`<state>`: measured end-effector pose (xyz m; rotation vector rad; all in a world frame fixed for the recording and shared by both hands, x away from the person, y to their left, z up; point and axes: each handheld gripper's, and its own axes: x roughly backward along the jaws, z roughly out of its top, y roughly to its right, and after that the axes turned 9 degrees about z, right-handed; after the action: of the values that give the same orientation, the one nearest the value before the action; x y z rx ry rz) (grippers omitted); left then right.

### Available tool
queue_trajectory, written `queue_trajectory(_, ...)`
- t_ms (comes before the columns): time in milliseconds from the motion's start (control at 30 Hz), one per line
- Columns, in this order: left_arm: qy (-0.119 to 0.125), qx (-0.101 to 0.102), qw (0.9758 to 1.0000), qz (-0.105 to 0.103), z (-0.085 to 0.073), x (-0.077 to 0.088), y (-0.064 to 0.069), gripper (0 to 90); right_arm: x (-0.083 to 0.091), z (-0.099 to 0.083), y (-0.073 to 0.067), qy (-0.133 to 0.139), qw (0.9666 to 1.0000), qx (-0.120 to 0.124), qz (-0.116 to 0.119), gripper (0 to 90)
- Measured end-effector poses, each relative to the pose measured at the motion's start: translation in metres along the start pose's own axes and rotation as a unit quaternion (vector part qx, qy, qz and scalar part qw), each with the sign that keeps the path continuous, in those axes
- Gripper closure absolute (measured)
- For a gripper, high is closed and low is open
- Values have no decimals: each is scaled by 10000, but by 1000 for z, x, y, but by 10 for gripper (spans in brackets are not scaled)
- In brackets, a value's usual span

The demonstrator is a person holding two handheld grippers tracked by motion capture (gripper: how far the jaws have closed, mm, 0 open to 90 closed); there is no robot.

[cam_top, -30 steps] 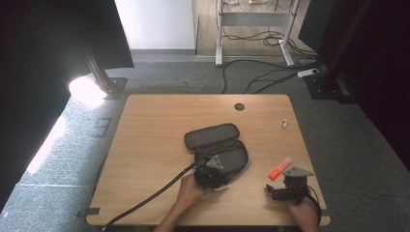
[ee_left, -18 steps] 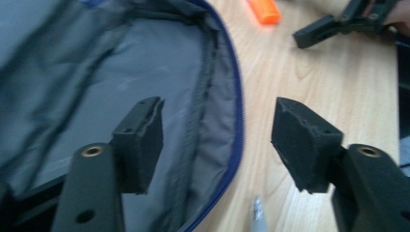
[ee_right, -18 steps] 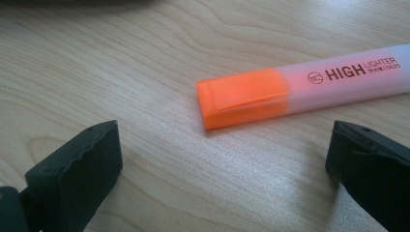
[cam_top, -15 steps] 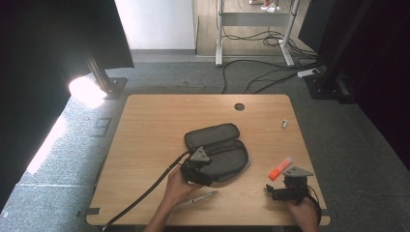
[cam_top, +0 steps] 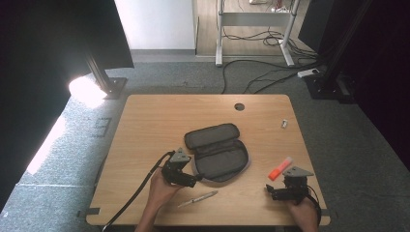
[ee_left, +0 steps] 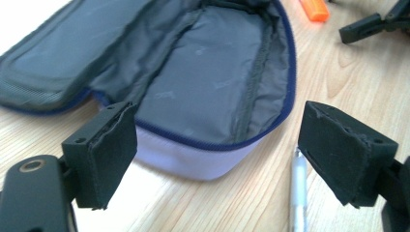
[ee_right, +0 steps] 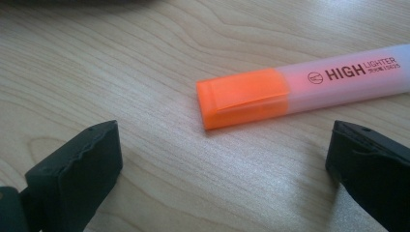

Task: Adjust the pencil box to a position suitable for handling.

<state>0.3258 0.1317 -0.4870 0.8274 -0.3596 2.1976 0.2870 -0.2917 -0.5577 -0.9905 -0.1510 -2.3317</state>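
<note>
Nearest the person, a silver pen [cam_top: 197,198] lay on the tabletop [cam_top: 145,125], between the two hands. The left claw [cam_top: 192,182] stood wide with nothing in it, its jaws just opened, beside the near left edge of the open grey pencil case [cam_top: 218,153]. The right claw [cam_top: 269,191] also gaped wide and empty, near an orange highlighter [cam_top: 280,168]. Farther right lay a small white object [cam_top: 285,124].

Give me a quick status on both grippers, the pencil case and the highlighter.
Left gripper jaws just opening, nothing between them, at open pencil case. Pen lies loose beside it. Right gripper open, short of orange highlighter. Nothing in the way.
</note>
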Motion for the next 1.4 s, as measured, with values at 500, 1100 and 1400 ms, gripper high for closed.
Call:
queue_trajectory(500,10,339,9980,531,-40,16,-29,0,0,0,0,2,10000,1,-3,0)
queue_trajectory(1100,-528,430,9903,1209,-85,6,-50,0,0,0,0,1,10000,-2,-1,0)
queue_trajectory(1400,-688,379,9899,1181,-85,3,-50,0,0,0,0,-5,10000,0,2,0)
